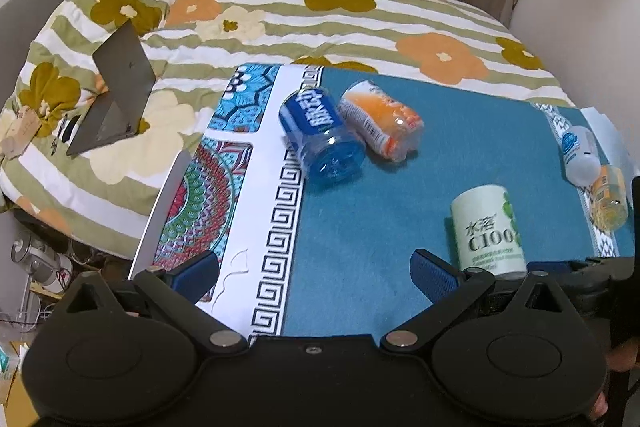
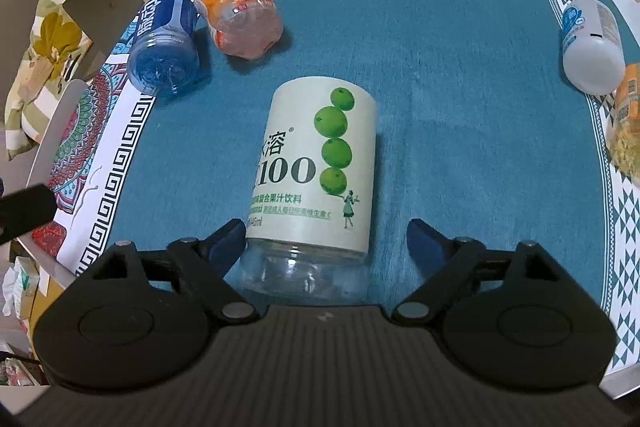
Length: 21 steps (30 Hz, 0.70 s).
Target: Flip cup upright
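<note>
Blue mat (image 2: 460,75) carries five cut-bottle cups (image 2: 316,167), all untouched

The cup (image 2: 316,163) was basically a cut-off clear bottle with a pale green C100 label, green fruit printed on it, standing on the blue mat (image 2: 460,107).
</note>
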Each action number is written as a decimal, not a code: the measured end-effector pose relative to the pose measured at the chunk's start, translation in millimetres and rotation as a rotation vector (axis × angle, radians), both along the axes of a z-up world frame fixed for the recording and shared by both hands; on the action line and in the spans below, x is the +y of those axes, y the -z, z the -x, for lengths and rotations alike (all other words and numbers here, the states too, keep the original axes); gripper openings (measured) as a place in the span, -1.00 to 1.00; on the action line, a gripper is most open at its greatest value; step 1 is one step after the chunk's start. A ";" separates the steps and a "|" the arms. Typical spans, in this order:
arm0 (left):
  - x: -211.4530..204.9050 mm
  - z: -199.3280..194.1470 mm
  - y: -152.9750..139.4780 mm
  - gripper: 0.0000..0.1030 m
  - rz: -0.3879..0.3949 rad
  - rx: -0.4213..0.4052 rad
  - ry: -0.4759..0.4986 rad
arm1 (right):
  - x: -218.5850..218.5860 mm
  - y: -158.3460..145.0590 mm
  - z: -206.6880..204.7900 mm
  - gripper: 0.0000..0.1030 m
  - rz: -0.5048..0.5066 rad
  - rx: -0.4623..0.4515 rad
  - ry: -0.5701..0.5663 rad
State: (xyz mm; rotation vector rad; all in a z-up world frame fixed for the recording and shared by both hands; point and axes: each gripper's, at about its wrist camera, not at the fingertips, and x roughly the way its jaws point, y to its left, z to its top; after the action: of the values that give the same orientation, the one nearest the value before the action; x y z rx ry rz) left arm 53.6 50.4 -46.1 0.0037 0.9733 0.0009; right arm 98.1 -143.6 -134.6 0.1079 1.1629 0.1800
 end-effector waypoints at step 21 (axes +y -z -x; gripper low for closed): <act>-107.4 -75.3 0.7 0.96 0.015 0.203 0.115 | -105.5 -61.8 55.7 0.99 -0.057 -0.106 0.078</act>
State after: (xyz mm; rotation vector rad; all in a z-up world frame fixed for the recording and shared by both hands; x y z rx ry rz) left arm 128.9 -57.0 -46.8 0.0464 1.1750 -0.1145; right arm 42.3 -249.1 -72.8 0.1918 1.0466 0.1483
